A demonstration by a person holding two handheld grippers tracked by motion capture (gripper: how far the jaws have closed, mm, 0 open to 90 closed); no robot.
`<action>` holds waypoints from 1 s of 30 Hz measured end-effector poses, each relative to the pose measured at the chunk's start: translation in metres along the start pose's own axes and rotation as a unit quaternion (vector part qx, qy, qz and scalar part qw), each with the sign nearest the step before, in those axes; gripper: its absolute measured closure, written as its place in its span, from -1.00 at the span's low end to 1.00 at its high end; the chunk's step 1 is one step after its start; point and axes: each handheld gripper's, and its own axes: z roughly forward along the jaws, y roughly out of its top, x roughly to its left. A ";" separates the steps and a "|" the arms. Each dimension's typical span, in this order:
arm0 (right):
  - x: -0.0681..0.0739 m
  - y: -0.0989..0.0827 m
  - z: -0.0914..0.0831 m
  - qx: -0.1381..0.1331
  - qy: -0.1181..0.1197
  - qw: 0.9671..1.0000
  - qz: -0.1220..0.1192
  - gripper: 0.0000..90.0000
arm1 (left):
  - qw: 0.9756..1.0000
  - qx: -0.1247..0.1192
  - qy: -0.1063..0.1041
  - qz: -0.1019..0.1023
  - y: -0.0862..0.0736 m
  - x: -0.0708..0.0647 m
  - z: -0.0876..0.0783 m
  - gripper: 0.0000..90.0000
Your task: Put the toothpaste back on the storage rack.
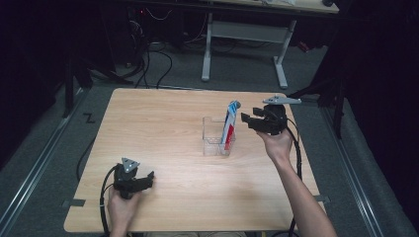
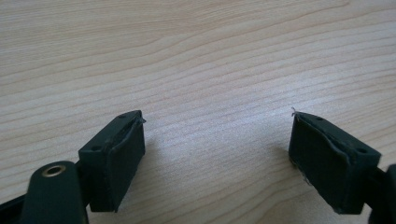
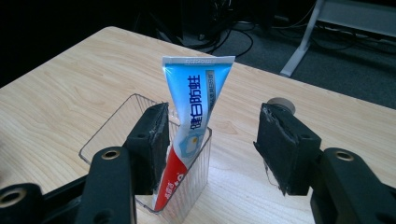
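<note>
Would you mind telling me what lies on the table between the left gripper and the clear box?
Nothing: in the high view, bare wooden table runs from the left gripper to the clear box holding the toothpaste tube.

A clear box [image 1: 218,138] sits on your table [image 1: 163,128], a bit right of the middle. A toothpaste tube [image 1: 229,126] stands in the box, at its right side, and leans on the box wall. Your right gripper [image 1: 250,120] is up off the table, just right of the tube. Your left gripper [image 1: 146,180] is near you at the left, well apart from the box. A desk [image 1: 247,29] stands on the floor far behind the table.
</note>
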 end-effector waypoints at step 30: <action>-0.019 -0.015 -0.039 -0.023 -0.008 1.000 0.015 -0.02 | 1.000 0.000 0.000 0.000 0.000 0.000 0.000 -0.58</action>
